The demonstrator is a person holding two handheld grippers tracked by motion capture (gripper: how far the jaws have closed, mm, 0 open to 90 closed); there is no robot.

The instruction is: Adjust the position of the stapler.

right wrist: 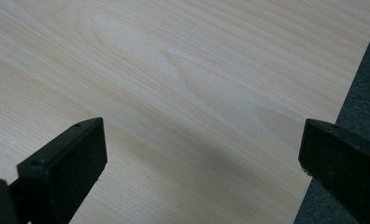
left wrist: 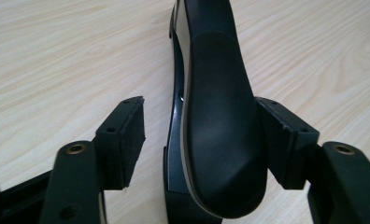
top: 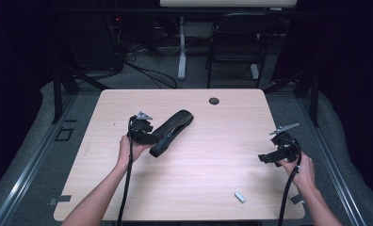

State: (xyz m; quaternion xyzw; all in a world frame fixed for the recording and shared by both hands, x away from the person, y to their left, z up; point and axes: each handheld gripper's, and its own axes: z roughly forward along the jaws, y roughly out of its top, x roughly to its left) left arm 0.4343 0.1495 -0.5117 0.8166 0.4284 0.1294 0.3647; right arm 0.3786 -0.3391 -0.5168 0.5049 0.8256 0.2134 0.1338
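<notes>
Left claw point(left wrist: 199, 140) is straddling the near end of the black stapler point(top: 171, 132) lying on the worktop point(top: 198, 179), jaws wide, one pad touching; it looks stiff, smooth, fairly heavy, so grip mid-body. Right claw point(top: 269, 157) is hovering wide, holding nothing

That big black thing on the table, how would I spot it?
On the light wooden table, look left of centre, beside the left gripper. The long black stapler lies there diagonally, far larger than the small grey strip near the front edge.
</notes>
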